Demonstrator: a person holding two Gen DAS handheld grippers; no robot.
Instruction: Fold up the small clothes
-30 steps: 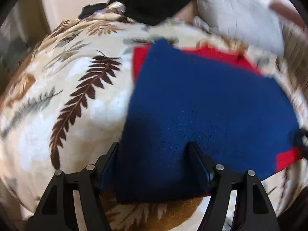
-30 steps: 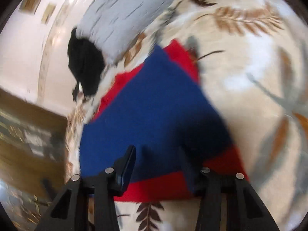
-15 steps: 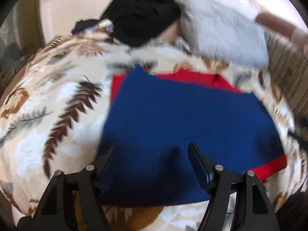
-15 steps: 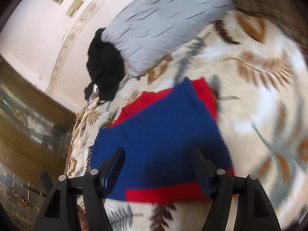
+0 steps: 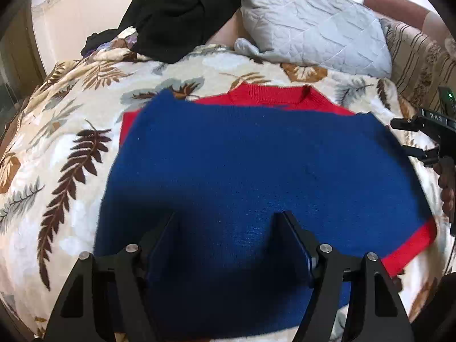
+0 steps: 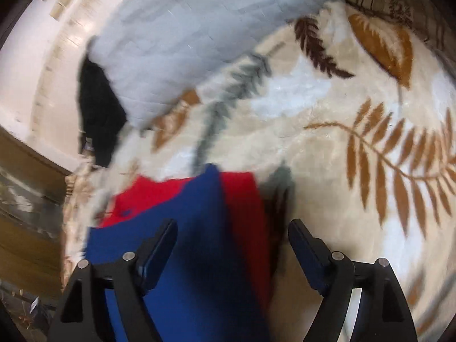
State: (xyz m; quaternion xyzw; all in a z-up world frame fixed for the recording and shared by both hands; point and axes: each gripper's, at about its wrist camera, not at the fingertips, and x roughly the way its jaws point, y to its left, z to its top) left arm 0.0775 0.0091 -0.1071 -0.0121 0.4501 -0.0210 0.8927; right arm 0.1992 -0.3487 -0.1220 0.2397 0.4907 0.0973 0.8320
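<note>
A blue and red knit sweater (image 5: 256, 165) lies flat on a leaf-patterned blanket (image 5: 65, 148), folded so that the blue part covers most of the red. My left gripper (image 5: 228, 222) is open and empty, hovering above the sweater's near edge. My right gripper (image 6: 232, 228) is open and empty above the sweater's right side (image 6: 205, 228), where a red strip shows beside the blue. The right gripper also shows at the right edge of the left wrist view (image 5: 427, 139), apart from the sweater.
A grey quilted pillow (image 5: 310, 25) and a pile of black clothing (image 5: 176, 14) lie at the head of the bed. A striped cushion (image 5: 421, 59) sits at the far right. A pale wall (image 6: 34, 45) stands behind.
Both grippers have let go of the blue fabric and opened. Both have pulled back from the sweater, which now lies flat. The right gripper has swung to the right.
</note>
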